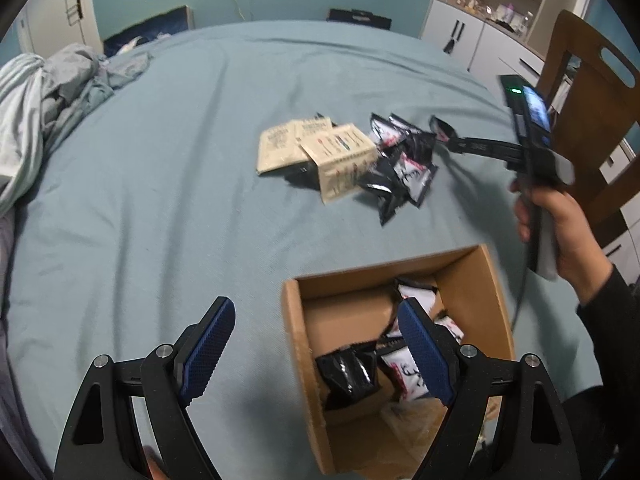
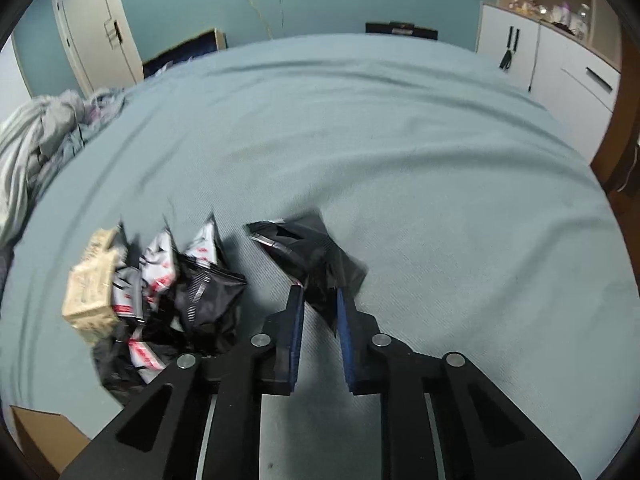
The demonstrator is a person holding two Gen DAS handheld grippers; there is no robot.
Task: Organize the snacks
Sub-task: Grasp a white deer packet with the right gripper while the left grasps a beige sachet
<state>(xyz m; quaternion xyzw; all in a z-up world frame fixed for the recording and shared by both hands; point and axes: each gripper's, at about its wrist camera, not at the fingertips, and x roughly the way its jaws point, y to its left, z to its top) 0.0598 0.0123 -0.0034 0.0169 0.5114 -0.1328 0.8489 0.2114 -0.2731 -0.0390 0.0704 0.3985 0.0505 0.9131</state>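
Observation:
A pile of snack packets lies on the blue bedspread: beige packets on its left, black and white ones on its right. An open cardboard box near me holds several black and white packets. My left gripper is open and empty, hovering over the box's left wall. My right gripper is shut on a black snack packet and holds it above the bed, right of the pile. In the left wrist view the right gripper shows at the pile's far right.
Crumpled grey bedding lies at the bed's left edge. A wooden chair and white cabinets stand to the right. The box corner shows at the bottom left of the right wrist view.

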